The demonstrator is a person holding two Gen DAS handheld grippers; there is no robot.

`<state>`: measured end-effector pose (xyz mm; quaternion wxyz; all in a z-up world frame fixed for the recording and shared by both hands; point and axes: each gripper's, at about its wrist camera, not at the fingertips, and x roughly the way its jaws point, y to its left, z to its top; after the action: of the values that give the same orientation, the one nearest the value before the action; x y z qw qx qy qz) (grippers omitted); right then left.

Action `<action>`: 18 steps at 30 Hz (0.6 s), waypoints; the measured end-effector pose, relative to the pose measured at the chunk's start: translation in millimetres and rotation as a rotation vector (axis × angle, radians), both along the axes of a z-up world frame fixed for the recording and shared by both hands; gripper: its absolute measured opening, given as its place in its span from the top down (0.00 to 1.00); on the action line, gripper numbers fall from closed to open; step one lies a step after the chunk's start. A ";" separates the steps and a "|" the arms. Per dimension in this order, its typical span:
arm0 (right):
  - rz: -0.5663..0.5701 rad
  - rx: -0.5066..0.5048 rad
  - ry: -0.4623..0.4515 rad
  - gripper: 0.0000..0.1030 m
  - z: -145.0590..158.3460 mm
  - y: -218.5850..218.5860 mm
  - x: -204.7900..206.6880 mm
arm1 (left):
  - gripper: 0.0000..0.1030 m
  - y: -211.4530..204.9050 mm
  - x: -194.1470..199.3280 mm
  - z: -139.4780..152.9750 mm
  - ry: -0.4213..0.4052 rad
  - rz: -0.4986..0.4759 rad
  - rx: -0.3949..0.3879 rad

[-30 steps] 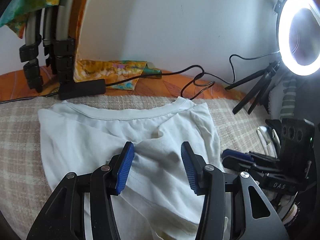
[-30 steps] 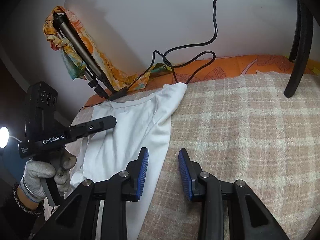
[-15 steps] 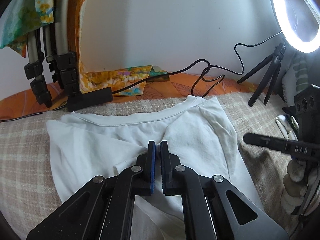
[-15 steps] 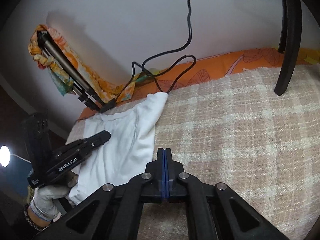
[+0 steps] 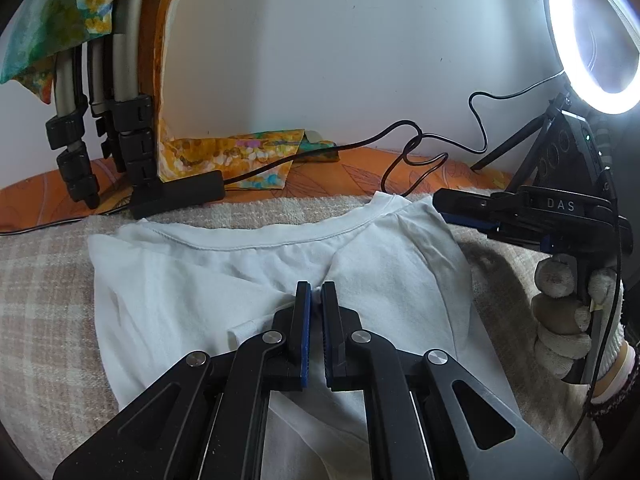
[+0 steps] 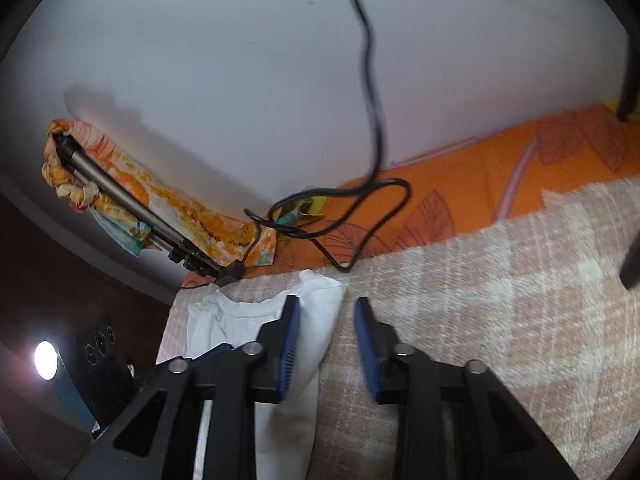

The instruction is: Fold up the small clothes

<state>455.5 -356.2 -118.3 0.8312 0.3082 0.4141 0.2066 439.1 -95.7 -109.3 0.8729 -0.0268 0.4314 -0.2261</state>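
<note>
A small white T-shirt [image 5: 248, 276] lies flat on a beige checked blanket [image 5: 44, 312], neckline toward the wall. My left gripper [image 5: 316, 300] is shut on a pinch of the shirt's middle fabric, just below the collar. My right gripper [image 6: 326, 320] is open, low over the shirt's right shoulder edge [image 6: 320, 300], with its left finger over the cloth and its right finger over the blanket [image 6: 500, 300]. The right gripper also shows in the left wrist view [image 5: 472, 214], at the shirt's far right corner, held by a gloved hand [image 5: 568, 320].
A folded tripod [image 5: 120, 120] draped in colourful cloth leans on the wall at the back left. A black cable [image 5: 400, 148] loops over the orange sheet [image 5: 360, 176] behind the shirt. A lit ring light [image 5: 596, 36] on a small stand is at the back right.
My left gripper closed on the shirt's middle fabric and has stayed shut. My right gripper shut briefly, then opened again and moved forward to the shirt's far right shoulder.
</note>
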 end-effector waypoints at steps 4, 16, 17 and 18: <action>-0.037 -0.175 -0.068 1.00 20.3 19.7 5.0 | 0.95 -3.2 -0.6 0.1 -0.007 0.000 0.018; -0.013 -0.142 -0.058 0.76 17.6 3.4 -27.2 | 0.92 6.7 -1.5 1.9 0.004 0.008 -0.037; 0.000 -0.138 -0.054 0.75 15.7 1.8 -28.2 | 0.92 5.8 -1.5 1.7 0.004 0.009 -0.032; 0.008 -0.127 -0.047 0.75 13.5 0.7 -27.1 | 0.92 4.2 -2.4 2.1 -0.001 0.008 -0.021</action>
<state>428.3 -355.5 -104.8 0.8577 0.2482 0.4082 0.1902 436.7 -91.5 -107.2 0.8737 -0.0374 0.4285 -0.2273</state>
